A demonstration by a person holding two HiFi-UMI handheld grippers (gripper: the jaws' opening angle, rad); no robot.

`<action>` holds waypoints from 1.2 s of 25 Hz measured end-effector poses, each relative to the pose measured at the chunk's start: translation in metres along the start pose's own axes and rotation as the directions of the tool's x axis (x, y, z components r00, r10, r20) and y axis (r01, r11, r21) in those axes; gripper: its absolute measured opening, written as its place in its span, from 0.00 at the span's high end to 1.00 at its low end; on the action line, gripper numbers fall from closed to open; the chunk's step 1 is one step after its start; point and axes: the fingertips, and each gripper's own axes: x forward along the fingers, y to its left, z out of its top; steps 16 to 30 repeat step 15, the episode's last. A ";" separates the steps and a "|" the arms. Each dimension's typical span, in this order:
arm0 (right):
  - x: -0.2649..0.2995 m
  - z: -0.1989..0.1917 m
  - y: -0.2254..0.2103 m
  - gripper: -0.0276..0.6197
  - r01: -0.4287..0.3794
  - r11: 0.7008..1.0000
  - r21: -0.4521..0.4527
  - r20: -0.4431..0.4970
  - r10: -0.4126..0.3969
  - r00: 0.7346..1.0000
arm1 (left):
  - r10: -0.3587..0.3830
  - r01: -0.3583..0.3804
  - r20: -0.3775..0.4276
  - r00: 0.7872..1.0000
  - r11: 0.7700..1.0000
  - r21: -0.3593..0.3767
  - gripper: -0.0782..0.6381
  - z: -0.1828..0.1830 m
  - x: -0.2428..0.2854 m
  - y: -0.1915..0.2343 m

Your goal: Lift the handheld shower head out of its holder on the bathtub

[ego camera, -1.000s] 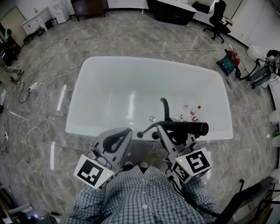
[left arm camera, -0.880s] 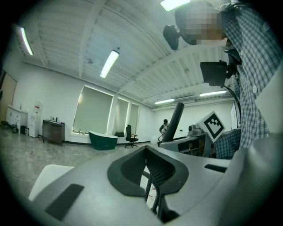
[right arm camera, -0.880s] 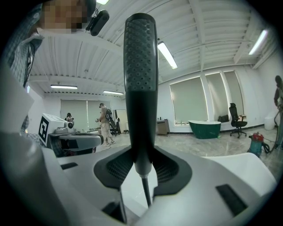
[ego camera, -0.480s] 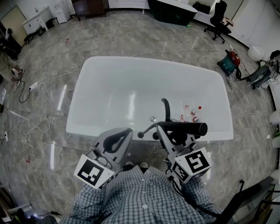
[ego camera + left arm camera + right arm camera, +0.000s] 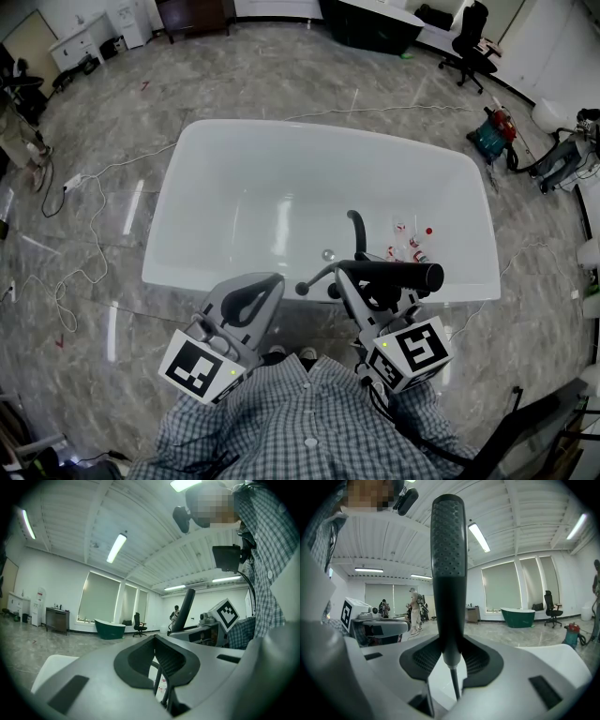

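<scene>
Right gripper view: shower head [image 5: 447, 564] is clamped by right gripper [image 5: 450, 658], its hose cut off at 6 o'clock; left gripper [image 5: 158, 663] is closed on nothing.

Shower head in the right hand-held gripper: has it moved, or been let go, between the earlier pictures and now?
Nothing has visibly changed. The right hand-held gripper stays shut on the shower head, which is still held in the same place by the bathtub's near rim. The left hand-held gripper stays shut and empty beside it.
</scene>
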 end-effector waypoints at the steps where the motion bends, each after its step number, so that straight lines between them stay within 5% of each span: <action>1: 0.000 -0.001 0.000 0.75 0.000 1.000 0.000 0.000 0.000 1.000 | 0.001 -0.001 0.000 1.000 1.000 0.001 0.88 0.000 0.000 0.000; 30: 0.001 0.000 0.001 0.75 -0.010 1.000 -0.019 -0.011 0.010 1.000 | 0.004 -0.004 -0.001 1.000 1.000 -0.004 0.88 0.000 0.001 0.000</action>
